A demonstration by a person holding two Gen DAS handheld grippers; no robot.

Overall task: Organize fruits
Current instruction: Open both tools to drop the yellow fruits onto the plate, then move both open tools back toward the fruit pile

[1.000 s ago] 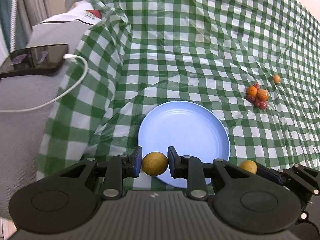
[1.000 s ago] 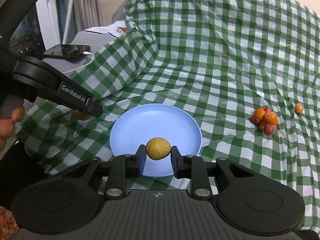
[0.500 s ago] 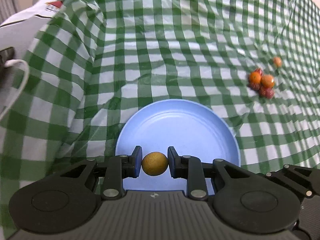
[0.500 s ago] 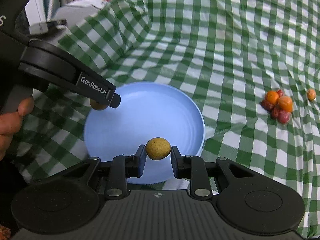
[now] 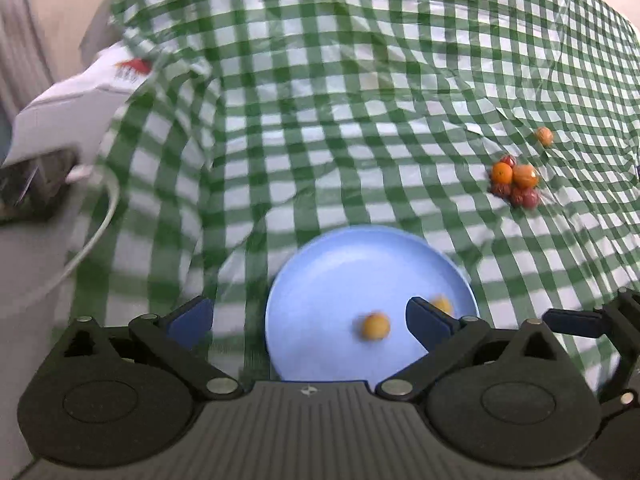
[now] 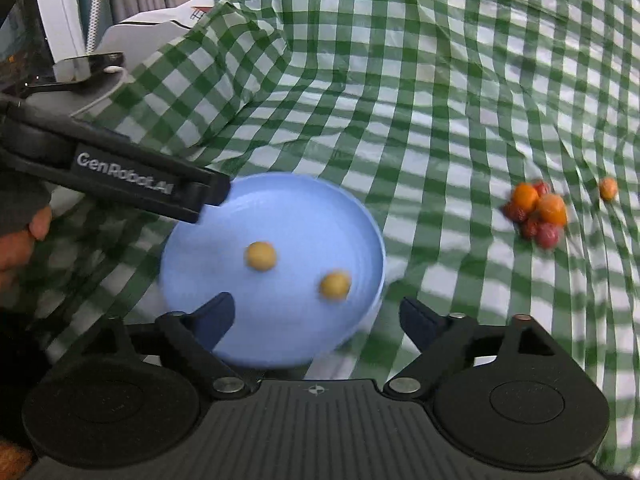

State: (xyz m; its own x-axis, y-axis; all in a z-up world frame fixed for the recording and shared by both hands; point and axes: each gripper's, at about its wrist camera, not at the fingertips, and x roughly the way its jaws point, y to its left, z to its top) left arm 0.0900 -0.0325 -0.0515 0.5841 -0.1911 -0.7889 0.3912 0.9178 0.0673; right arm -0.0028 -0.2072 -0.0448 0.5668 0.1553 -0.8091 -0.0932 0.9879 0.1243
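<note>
Two small yellow fruits lie loose on the blue plate, a little apart. The left gripper and the right gripper both have their fingers spread wide, holding nothing. A pile of orange and red fruits sits well apart on the green checked cloth.

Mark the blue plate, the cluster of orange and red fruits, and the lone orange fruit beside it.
blue plate (image 6: 224, 248), right wrist view, bare inner surface.
cluster of orange and red fruits (image 6: 538, 212), right wrist view, middle of the pile.
lone orange fruit (image 6: 608, 189), right wrist view, its centre.
</note>
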